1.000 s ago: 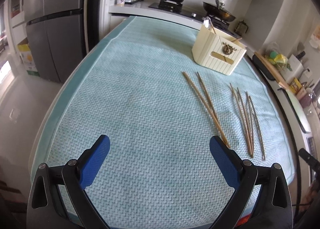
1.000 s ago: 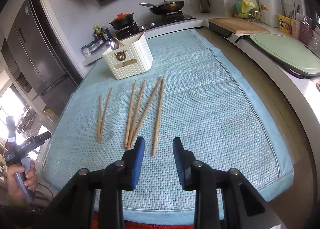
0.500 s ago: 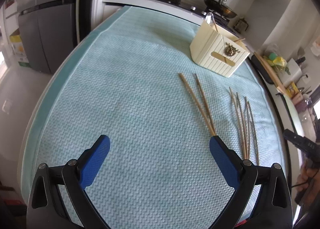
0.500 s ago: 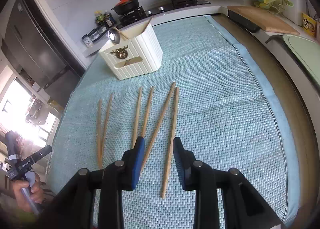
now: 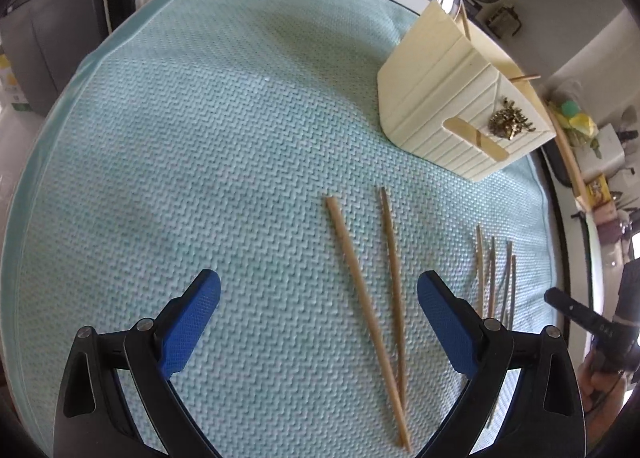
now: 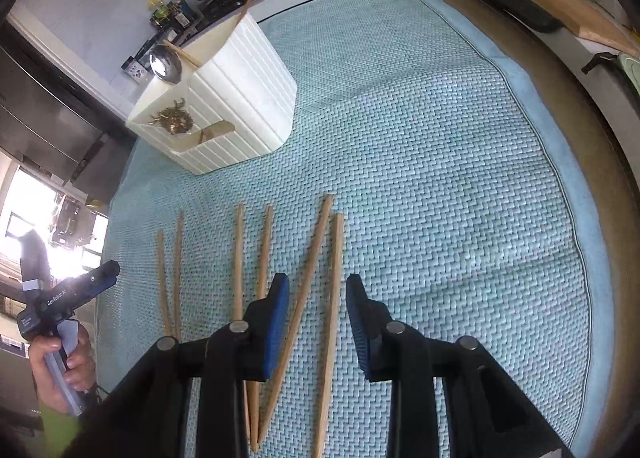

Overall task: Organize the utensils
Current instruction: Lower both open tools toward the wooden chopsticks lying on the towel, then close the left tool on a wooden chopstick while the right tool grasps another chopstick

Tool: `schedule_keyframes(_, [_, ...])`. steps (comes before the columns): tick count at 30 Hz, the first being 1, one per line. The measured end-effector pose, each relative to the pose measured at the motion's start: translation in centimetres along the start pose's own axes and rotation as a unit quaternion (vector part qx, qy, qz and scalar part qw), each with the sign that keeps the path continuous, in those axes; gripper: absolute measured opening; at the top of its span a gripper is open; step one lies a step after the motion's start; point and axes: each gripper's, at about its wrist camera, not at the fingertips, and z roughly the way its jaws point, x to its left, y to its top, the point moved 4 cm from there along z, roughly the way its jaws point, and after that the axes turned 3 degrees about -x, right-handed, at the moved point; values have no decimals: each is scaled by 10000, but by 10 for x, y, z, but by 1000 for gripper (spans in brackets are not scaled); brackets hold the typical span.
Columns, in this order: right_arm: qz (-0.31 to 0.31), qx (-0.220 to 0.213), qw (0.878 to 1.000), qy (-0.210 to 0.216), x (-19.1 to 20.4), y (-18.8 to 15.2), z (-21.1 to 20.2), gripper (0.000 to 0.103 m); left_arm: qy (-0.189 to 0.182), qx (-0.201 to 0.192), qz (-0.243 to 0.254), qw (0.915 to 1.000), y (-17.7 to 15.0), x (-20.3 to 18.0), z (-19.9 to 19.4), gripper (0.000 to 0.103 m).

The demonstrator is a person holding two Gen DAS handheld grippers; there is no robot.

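The left claw (image 5: 318, 300) is spread wide above two chopsticks (image 5: 366, 308). The right claw (image 6: 317, 298) is partly spread over another pair (image 6: 316, 258), pinching nothing. All six lie on the teal mat (image 6: 440, 178) before the cream utensil holder (image 6: 236, 98).

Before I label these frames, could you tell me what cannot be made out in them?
- Left wrist view: near ends of the four right-hand chopsticks, hidden behind the left gripper.
- Right wrist view: near ends of the middle chopsticks, covered by the right gripper.
- Both views: contents of the utensil holder, hidden by its walls.
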Motion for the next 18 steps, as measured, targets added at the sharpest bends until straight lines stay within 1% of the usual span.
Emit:
schedule_keyframes(3, [-150, 199, 9993, -264, 1, 11, 22, 30, 165, 162, 65, 9997, 7, -10, 19, 97])
schedule_keyframes(7, [-371, 524, 9965, -544, 3, 13, 49, 30, 423, 386, 237, 9981, 10, -19, 40, 88])
schedule_keyframes(9, [-473, 585, 9949, -669, 6, 11, 59, 30, 483, 429, 265, 9976, 12, -21, 46, 87])
schedule_keyframes(10, [-517, 566, 9945, -708, 8, 10, 61, 30, 526, 378, 316, 9974, 13, -22, 46, 86])
schedule_keyframes(11, [-568, 532, 9941, -754, 11, 11, 63, 30, 573, 382, 349, 9970, 15, -24, 47, 83])
schedule_keyframes(13, [-646, 518, 9930, -837, 16, 10, 66, 30, 630, 406, 404, 9964, 18, -26, 50, 82])
schedule_keyframes(15, [-691, 478, 9923, -911, 20, 8, 69, 30, 714, 391, 490, 9955, 19, -30, 52, 76])
schedule_keyframes(16, [-710, 454, 9919, -952, 22, 8, 70, 30, 781, 372, 571, 9946, 18, -32, 52, 68])
schedule_keyframes(17, [-708, 427, 9918, -976, 24, 7, 70, 29, 849, 367, 623, 9938, 16, -34, 52, 63])
schedule_keyframes(18, [-700, 390, 9920, -974, 25, 6, 71, 18, 853, 350, 644, 9937, 15, -35, 52, 61])
